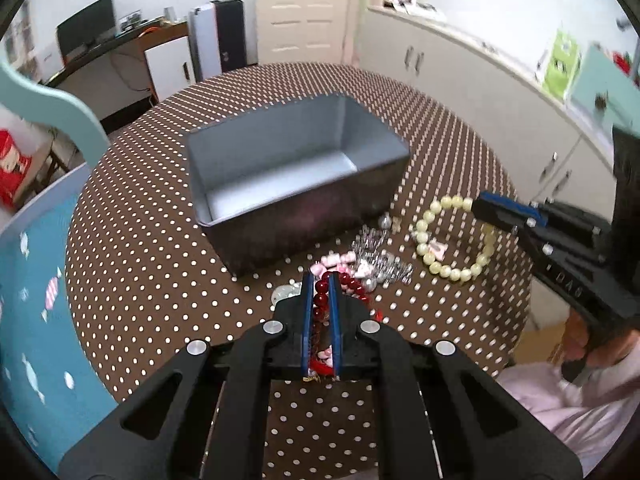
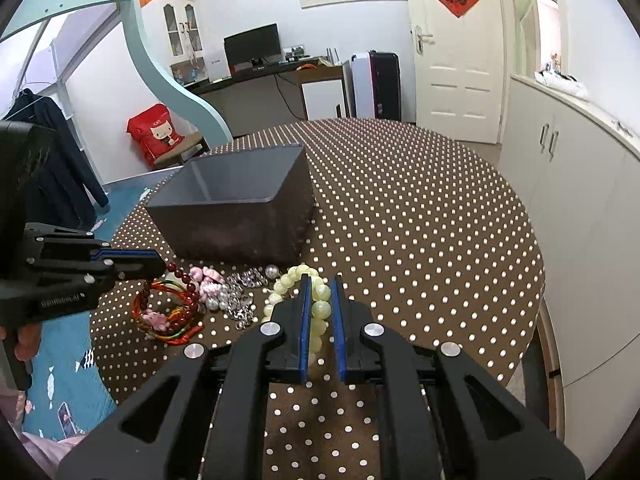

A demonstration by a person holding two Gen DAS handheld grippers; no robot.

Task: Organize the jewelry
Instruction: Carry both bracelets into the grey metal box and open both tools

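An open grey box point(image 1: 280, 168) stands on the polka-dot table; it also shows in the right wrist view point(image 2: 236, 208). In front of it lies a heap of jewelry. My left gripper point(image 1: 322, 280) is shut on a dark red bead bracelet point(image 1: 320, 300), seen with red cords in the right wrist view point(image 2: 188, 280). My right gripper point(image 2: 322, 280) is shut on a pale green bead bracelet point(image 2: 316, 304), which also shows in the left wrist view point(image 1: 448, 272). Pink charms point(image 1: 340, 260) and silver chains point(image 2: 240, 296) lie between the two bracelets.
The round table point(image 2: 420, 220) has a brown cloth with white dots. White cabinets point(image 2: 568, 184) stand to the right, and a blue mat point(image 1: 36, 300) covers the floor at left. A desk with a monitor point(image 2: 252, 46) stands at the back.
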